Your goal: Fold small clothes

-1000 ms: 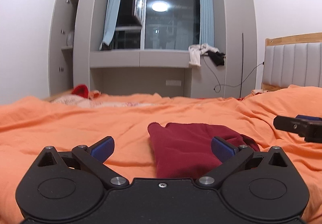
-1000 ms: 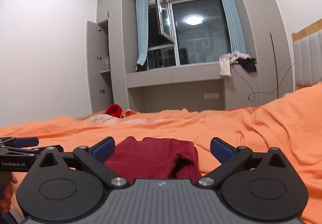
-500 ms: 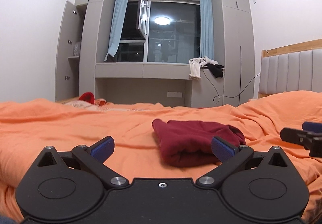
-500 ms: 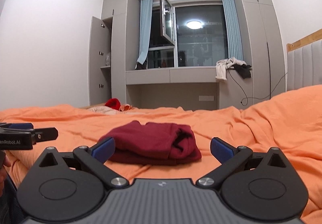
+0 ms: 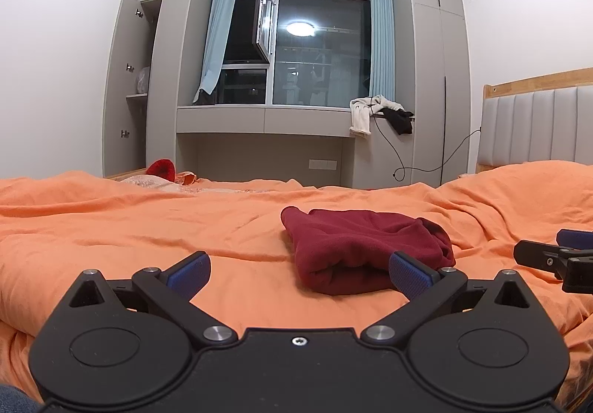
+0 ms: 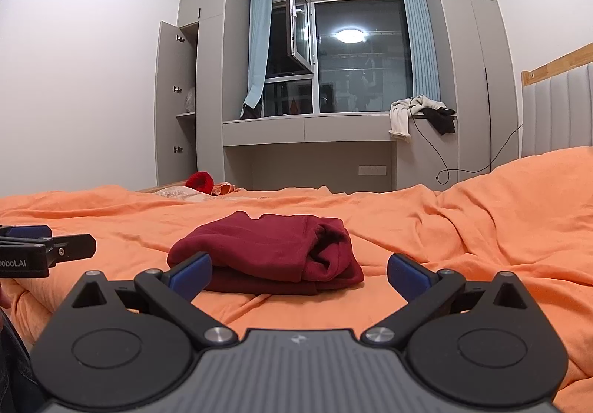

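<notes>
Folded maroon garment (image 5: 365, 250) lies on orange bedcover (image 5: 148, 227), untouched

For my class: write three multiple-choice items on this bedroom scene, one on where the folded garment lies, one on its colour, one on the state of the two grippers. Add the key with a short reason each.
1. Where does the folded garment lie?
A. on the window ledge
B. on the orange bedcover
C. in the wardrobe

2. What colour is it?
A. dark red
B. white
C. blue

3. How are the left gripper and right gripper?
A. both shut on cloth
B. one open, one shut
C. both open and empty

Key: 1 B, it rests on the bedcover; 2 A, the cloth is maroon; 3 C, both pairs of fingers stand apart, nothing between them.
</notes>
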`<state>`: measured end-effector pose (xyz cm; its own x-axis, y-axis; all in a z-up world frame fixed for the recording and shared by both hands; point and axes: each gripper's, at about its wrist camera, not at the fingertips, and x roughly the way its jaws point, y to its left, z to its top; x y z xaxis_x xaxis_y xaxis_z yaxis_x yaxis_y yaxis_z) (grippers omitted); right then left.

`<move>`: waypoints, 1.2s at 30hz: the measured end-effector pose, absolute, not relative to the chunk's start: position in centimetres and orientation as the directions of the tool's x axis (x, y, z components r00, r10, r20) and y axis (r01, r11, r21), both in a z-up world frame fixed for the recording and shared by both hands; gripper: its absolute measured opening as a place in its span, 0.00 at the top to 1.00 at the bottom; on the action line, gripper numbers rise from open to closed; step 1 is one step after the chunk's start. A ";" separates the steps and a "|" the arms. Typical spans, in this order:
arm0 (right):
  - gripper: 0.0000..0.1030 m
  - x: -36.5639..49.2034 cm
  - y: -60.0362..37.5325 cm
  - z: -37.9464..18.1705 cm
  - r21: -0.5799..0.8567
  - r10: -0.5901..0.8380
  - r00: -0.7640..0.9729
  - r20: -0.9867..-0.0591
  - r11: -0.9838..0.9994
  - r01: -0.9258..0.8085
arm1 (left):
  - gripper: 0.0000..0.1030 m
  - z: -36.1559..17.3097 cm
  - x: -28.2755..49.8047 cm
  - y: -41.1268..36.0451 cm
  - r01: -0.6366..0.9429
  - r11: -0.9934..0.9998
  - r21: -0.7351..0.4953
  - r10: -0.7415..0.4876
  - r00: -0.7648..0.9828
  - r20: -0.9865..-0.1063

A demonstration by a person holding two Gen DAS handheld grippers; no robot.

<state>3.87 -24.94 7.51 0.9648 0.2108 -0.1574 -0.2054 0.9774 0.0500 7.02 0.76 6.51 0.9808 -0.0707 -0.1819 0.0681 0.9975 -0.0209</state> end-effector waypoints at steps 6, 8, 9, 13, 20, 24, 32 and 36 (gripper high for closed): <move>0.00 3.7 -24.9 7.4 0.049 0.210 0.965 -0.158 0.978 -0.205 | 0.01 6.6 7.3 0.6 0.065 0.998 -0.019 -0.067 0.980 -0.187; 0.00 3.8 -25.0 7.4 0.050 0.209 0.965 -0.158 0.978 -0.204 | 0.01 6.6 7.4 0.5 0.065 0.998 -0.016 -0.067 0.980 -0.187; 0.00 3.8 -25.0 7.4 0.050 0.209 0.965 -0.158 0.978 -0.203 | 0.01 6.6 7.4 0.5 0.066 0.998 -0.016 -0.067 0.980 -0.188; 0.00 3.8 -25.0 7.3 0.050 0.209 0.965 -0.158 0.978 -0.203 | 0.01 6.6 7.4 0.5 0.065 0.998 -0.016 -0.067 0.980 -0.188; 0.00 3.9 -25.0 7.3 0.050 0.207 0.965 -0.159 0.978 -0.202 | 0.01 6.6 7.4 0.5 0.065 0.998 -0.015 -0.067 0.980 -0.188; 0.00 3.9 -25.0 7.2 0.049 0.208 0.965 -0.159 0.978 -0.202 | 0.01 6.6 7.4 0.5 0.065 0.998 -0.015 -0.067 0.980 -0.188; 0.00 3.8 -25.0 7.3 0.049 0.207 0.965 -0.160 0.978 -0.202 | 0.01 6.6 7.4 0.5 0.065 0.998 -0.015 -0.067 0.980 -0.188; 0.00 3.8 -25.0 7.3 0.049 0.207 0.965 -0.160 0.978 -0.202 | 0.01 6.6 7.4 0.4 0.065 0.998 -0.015 -0.066 0.980 -0.189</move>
<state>3.83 -24.98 7.34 0.9651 0.2074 -0.1598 -0.2022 0.9781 0.0486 7.37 0.44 6.60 0.9798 -0.0664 -0.1888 0.0646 0.9978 -0.0152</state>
